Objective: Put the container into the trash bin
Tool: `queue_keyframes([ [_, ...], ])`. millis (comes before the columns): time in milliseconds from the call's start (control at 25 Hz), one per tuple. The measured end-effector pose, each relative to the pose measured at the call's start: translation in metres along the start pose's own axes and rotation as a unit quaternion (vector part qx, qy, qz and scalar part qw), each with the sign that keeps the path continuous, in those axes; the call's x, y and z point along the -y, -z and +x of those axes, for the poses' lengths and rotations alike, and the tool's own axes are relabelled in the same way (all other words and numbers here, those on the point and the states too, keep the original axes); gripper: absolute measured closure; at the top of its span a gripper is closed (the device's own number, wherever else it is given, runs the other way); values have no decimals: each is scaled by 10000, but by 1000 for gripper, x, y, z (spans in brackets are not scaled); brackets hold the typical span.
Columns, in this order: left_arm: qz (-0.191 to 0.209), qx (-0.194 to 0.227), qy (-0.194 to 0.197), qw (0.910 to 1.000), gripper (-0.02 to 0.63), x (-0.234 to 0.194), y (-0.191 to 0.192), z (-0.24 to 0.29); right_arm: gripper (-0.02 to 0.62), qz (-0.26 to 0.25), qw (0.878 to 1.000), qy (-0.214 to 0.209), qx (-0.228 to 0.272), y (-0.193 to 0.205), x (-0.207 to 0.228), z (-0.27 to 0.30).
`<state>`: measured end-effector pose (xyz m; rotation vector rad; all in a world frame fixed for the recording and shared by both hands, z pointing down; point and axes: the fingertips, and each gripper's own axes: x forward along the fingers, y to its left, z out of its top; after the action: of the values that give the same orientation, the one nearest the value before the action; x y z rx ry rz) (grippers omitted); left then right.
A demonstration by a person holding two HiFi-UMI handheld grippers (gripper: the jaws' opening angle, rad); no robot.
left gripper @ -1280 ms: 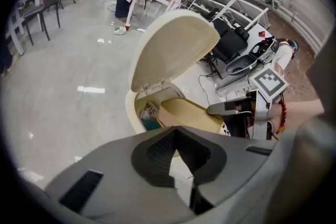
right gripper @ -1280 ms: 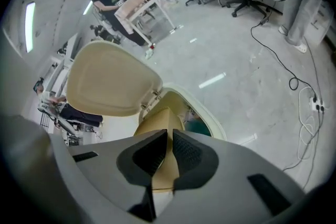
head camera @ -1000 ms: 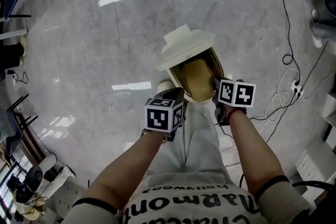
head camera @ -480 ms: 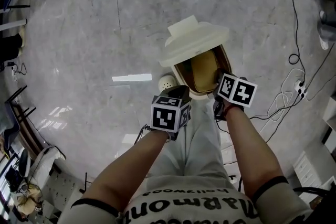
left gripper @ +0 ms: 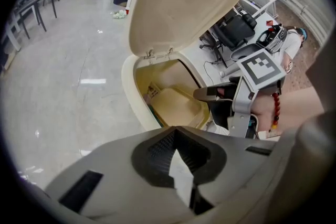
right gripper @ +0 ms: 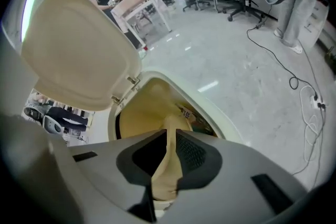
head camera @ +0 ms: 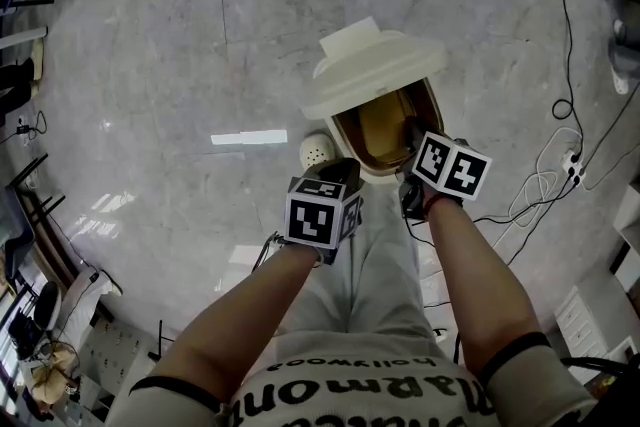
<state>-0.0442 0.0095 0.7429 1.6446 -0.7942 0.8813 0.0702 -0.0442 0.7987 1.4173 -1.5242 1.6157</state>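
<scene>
Tan container (head camera: 385,123) sits low in the trash bin (head camera: 337,137) mouth, not yet let go
Your right gripper (head camera: 410,135) is clamped on the container's near wall, under the raised lid (head camera: 375,70); only release and pull-out look left. Your left gripper (head camera: 338,177) hangs just outside the bin's near rim, jaws slightly apart on nothing. Mind rim and lid; floor (head camera: 150,115) is open left of the bin, cables (head camera: 560,145) lie to its right
</scene>
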Motion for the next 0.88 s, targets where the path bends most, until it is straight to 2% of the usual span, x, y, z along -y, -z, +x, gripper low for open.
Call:
queue_keyframes([
  [240, 40, 17, 8, 10000, 618, -4, -4, 0, 555, -139, 9998, -98, -62, 2, -4, 3],
  [400, 86, 139, -3, 9999, 617, 1, -9, -13, 557, -206, 9995, -252, -46, 4, -16, -16],
  [480, 57, 309, 119, 9994, 615, 12, -15, -27, 557, -272, 9989, -348, -151, 9, -25, -33],
  [560, 49, 466, 314, 9984, 614, 28, -24, -43, 558, -552, 9974, -301, -343, 14, -32, -52],
  [600, 62, 531, 411, 9977, 614, 38, -30, -52, 591, -755, 9960, -268, -389, 13, -37, -64],
  [720, 151, 915, 655, 9935, 617, 69, -57, -84, 594, -1179, 9919, -466, -110, -9, -63, -105],
  [880, 445, 1588, 819, 9829, 615, 102, -104, -130, 594, -1215, 9886, -703, 539, -54, -99, -158],
])
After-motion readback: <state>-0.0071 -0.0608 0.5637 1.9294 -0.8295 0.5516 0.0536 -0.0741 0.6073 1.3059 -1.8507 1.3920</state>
